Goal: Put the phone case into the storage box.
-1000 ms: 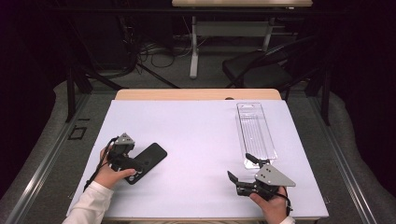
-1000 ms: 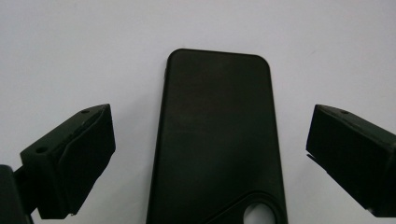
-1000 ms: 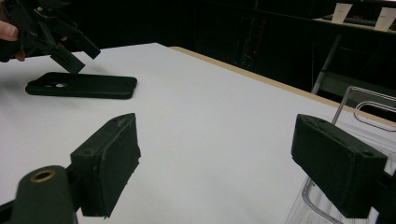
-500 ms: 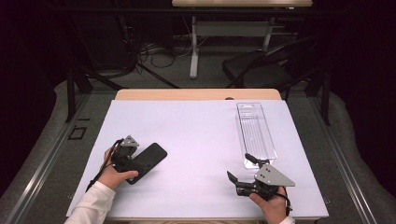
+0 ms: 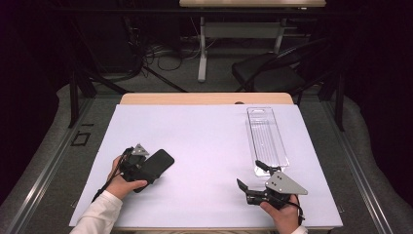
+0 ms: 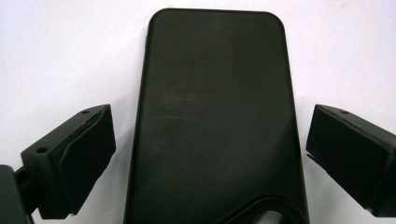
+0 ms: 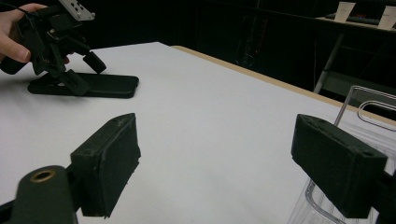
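A black phone case (image 5: 159,162) lies flat on the white table (image 5: 209,141) at the near left. My left gripper (image 5: 141,166) is over its near end, held by a hand. In the left gripper view the case (image 6: 215,93) runs up between the two pads, with a strip of table showing on each side, so my left gripper (image 6: 210,135) is open around it. My right gripper (image 5: 248,174) rests low at the near right, open with nothing in it (image 7: 219,168). From the right gripper view, the left gripper (image 7: 77,70) straddles the case (image 7: 109,86).
A long clear plastic tray (image 5: 267,139) lies on the right side of the table, its near end just beyond my right gripper and at the right in that gripper's view (image 7: 355,121). A chair (image 5: 272,73) and desk legs stand past the table's far edge.
My left gripper has shifted a little to the right along the black case. The right gripper and the clear tray have kept still.
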Motion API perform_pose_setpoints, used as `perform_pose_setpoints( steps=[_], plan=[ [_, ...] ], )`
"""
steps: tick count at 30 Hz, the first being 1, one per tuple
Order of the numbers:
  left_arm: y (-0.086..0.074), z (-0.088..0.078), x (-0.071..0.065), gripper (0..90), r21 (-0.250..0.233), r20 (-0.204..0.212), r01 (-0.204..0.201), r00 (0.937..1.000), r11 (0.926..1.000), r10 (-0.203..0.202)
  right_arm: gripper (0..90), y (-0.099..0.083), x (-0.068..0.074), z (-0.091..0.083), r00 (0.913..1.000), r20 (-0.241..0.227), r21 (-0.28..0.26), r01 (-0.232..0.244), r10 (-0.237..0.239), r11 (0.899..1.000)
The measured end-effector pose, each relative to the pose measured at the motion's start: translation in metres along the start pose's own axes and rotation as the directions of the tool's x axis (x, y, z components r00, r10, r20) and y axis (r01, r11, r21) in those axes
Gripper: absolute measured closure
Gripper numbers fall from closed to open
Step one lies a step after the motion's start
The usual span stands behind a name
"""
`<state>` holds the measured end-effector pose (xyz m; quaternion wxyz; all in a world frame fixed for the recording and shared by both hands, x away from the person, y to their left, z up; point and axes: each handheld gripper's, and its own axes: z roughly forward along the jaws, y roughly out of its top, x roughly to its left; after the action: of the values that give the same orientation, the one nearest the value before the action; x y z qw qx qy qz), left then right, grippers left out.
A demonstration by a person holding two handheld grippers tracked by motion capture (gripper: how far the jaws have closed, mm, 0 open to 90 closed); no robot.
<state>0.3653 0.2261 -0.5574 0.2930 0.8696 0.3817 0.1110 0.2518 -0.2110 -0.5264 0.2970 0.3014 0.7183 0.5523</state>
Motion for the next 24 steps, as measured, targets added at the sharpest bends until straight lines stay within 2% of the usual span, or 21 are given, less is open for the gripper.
perform_pose_setpoints(
  steps=[6, 9, 19, 24],
  plan=[
    [-0.0003, 0.0021, -0.0021, 2.5, 0.014, -0.009, -0.017, 0.9998, 0.9998, 0.018, 14.2, 0.0000, -0.0001, -0.0001, 1.0000, 0.000, 0.000, 0.000, 0.000, 1.000],
    [-0.0007, 0.0020, -0.0020, 4.5, 0.012, 0.003, -0.008, 1.0000, 0.9999, 0.008, 14.2, -0.0001, -0.0002, -0.0002, 1.0000, 0.000, 0.000, 0.001, -0.001, 1.000],
    [-0.0024, 0.0013, -0.0010, 5.6, 0.002, 0.005, -0.010, 0.9999, 0.9999, 0.010, 14.2, 0.0000, 0.0000, -0.0004, 1.0000, 0.000, 0.000, -0.002, 0.002, 1.000],
    [-0.0042, -0.0004, 0.0010, 10.0, -0.011, 0.006, -0.001, 1.0000, 0.9999, 0.001, 14.2, 0.0001, -0.0001, -0.0008, 1.0000, -0.001, 0.000, 0.000, 0.000, 1.000]
  ],
)
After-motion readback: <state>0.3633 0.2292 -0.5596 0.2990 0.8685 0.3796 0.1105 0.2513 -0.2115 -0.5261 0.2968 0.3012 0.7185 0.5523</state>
